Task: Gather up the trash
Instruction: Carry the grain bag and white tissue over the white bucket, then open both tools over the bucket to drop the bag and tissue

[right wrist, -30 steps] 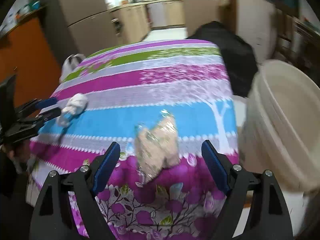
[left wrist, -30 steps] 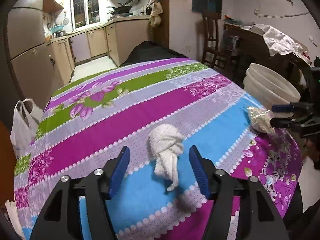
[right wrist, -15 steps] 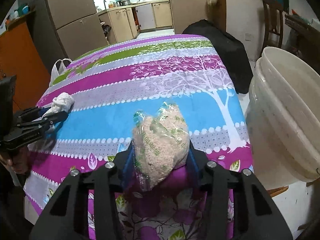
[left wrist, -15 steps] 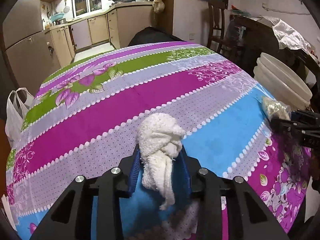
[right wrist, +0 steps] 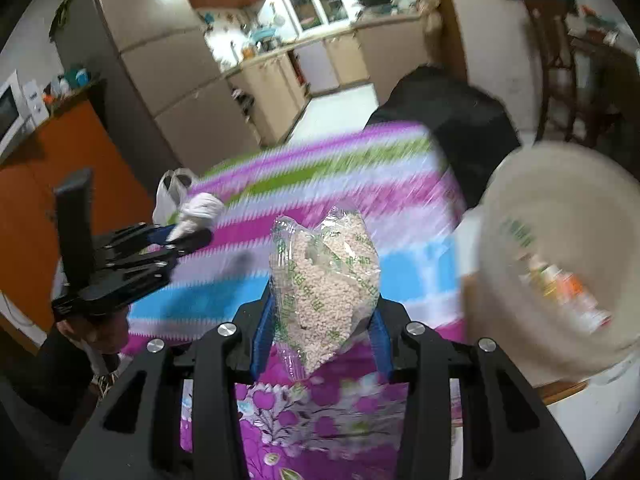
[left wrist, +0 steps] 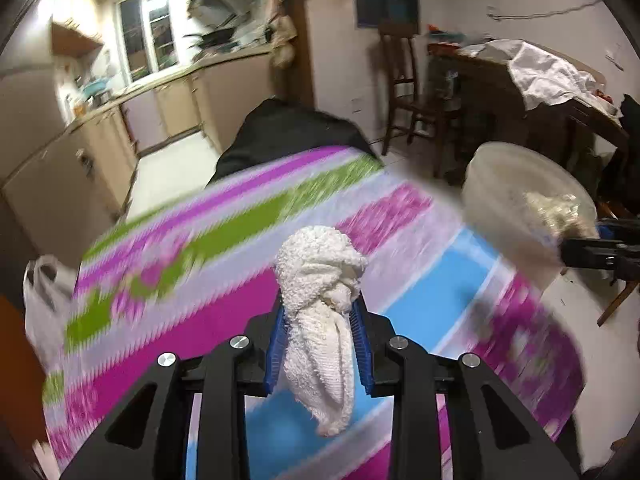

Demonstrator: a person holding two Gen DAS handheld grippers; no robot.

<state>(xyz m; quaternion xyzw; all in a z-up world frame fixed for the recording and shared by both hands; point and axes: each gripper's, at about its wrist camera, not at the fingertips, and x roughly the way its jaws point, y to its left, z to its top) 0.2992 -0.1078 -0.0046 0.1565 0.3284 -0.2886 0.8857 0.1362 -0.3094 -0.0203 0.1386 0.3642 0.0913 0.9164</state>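
Observation:
My left gripper (left wrist: 320, 344) is shut on a crumpled white cloth (left wrist: 320, 300) and holds it lifted above the striped tablecloth (left wrist: 224, 240). My right gripper (right wrist: 320, 328) is shut on a clear plastic bag of beige grains (right wrist: 324, 280), lifted above the table's near edge. A white bucket (right wrist: 560, 216) stands right of the table, with some packaging inside; it also shows in the left wrist view (left wrist: 516, 196). The left gripper and its cloth show at the left of the right wrist view (right wrist: 192, 236).
A white plastic bag (left wrist: 40, 300) hangs at the table's left edge. A black-covered thing (left wrist: 288, 132) stands at the far end of the table. A wooden chair (left wrist: 408, 92) and a cluttered table (left wrist: 540, 80) are at the back right. Kitchen cabinets (left wrist: 160, 108) are behind.
Both grippers closed on their items and have lifted them off the tablecloth. Both views have swung up and toward the bucket on the right.

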